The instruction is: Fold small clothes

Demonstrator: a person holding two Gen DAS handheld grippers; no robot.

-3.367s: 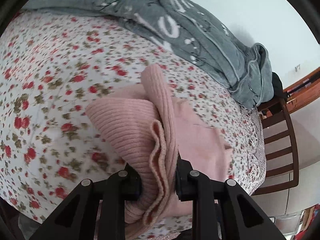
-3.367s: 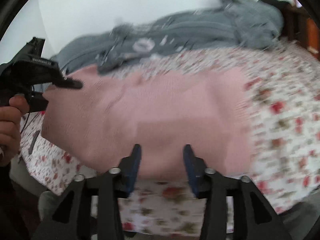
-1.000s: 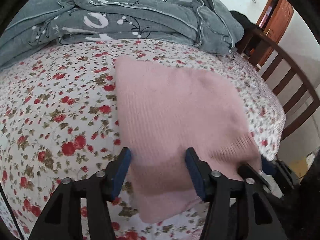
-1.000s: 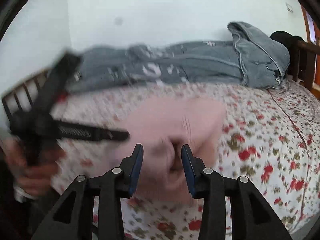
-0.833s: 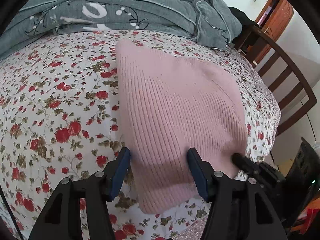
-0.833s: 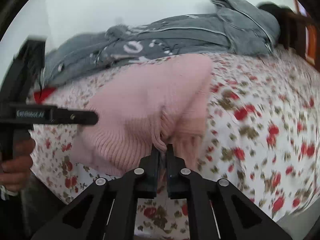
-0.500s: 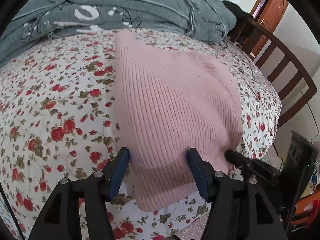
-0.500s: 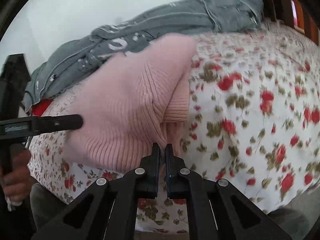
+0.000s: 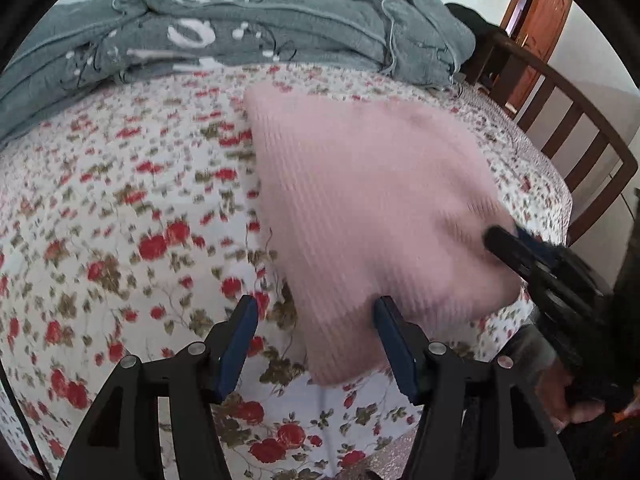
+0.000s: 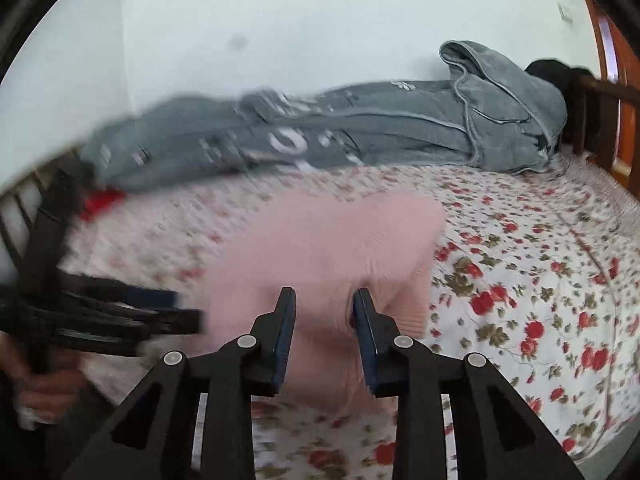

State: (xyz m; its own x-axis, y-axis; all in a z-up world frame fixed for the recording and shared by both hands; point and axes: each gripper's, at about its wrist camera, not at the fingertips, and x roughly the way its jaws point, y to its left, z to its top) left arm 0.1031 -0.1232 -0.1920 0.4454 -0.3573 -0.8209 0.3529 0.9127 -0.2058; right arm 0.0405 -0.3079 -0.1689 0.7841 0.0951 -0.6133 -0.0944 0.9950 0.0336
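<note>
A pink ribbed knit garment (image 9: 372,208) lies folded on the floral bedsheet (image 9: 120,220); it also shows in the right wrist view (image 10: 328,252). My left gripper (image 9: 316,316) is open and empty, with the garment's near left corner between its fingers. My right gripper (image 10: 324,300) is open just over the garment's near edge, holding nothing. The right gripper shows in the left wrist view (image 9: 504,242) at the garment's right edge. The left gripper shows blurred in the right wrist view (image 10: 172,308).
A rumpled grey blanket (image 9: 248,36) lies along the far side of the bed by the white wall. A dark wooden footboard (image 9: 576,136) bounds the bed on the right, with a brown door (image 9: 536,32) behind it. A red item (image 10: 100,200) lies at the far left.
My right gripper was shut on the garment's edge and has now opened and let it go. The garment has dropped flat. My left gripper stays open and has shifted slightly left.
</note>
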